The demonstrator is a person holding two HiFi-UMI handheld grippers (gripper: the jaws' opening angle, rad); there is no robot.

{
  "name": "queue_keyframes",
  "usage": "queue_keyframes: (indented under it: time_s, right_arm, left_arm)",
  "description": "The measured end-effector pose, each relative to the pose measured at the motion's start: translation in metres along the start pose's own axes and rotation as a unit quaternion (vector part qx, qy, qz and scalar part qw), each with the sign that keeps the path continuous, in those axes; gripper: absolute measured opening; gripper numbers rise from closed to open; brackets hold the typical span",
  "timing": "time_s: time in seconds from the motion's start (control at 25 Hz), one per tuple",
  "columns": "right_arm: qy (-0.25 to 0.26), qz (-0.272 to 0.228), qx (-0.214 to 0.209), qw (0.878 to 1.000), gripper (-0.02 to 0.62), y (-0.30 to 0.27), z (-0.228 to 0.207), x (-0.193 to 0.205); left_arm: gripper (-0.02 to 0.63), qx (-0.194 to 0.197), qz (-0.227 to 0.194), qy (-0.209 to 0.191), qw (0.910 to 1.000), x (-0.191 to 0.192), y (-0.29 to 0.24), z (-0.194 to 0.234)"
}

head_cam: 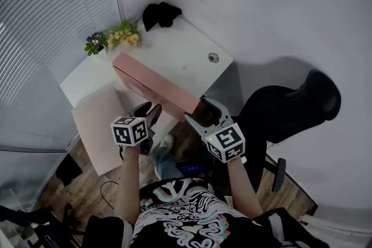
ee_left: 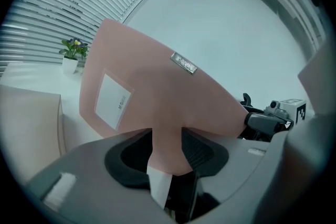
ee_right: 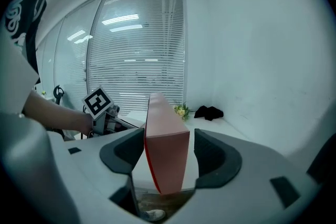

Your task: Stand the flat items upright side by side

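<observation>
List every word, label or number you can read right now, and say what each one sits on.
White label on the pink box: one short line of print, too blurred to read.
Small metal badge on the same box: lettering too small to read.
Marker cubes: black-and-white square patterns only, no words.
Shirt: swirling print, no legible words.
Nothing can be quoted with confidence.

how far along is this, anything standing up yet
Done: nothing stands by itself yet. In hand: the pink box is tipped up on its long edge over the desk, held by the left gripper and right gripper. Left: set it down upright, then raise the paler flat piece lying beside it.
</observation>
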State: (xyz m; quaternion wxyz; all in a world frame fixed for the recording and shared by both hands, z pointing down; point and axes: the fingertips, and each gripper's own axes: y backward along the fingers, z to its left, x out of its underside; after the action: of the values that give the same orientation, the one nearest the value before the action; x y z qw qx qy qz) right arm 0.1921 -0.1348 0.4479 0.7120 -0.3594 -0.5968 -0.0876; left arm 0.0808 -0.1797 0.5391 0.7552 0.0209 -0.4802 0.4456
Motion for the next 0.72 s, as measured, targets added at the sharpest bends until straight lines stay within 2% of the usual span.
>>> queue_keyframes:
  time_s: [0.2,0.36,0.72]
  right_arm:
    - [-0.038,0.001,-0.044,0.998,0.314,-0.006,0.000,-0.019]
    - [-0.029,0.006,-0.051,0.998,0.318,-0.016,-0.008,-0.035]
    - [-0.017,0.050,-0.117,0.992,0.325,-0.056,0.005,-0.062]
  left_arm:
    - [0.173,0.001,-0.012,0.004,0.9999,-0.005,0.007,0.001]
    - [0.173,-0.001,-0.022,0.003,0.9998,-0.010,0.011,0.006]
    - [0.173,-0.015,-0.057,-0.003,0.9982,-0.033,0.022,0.024]
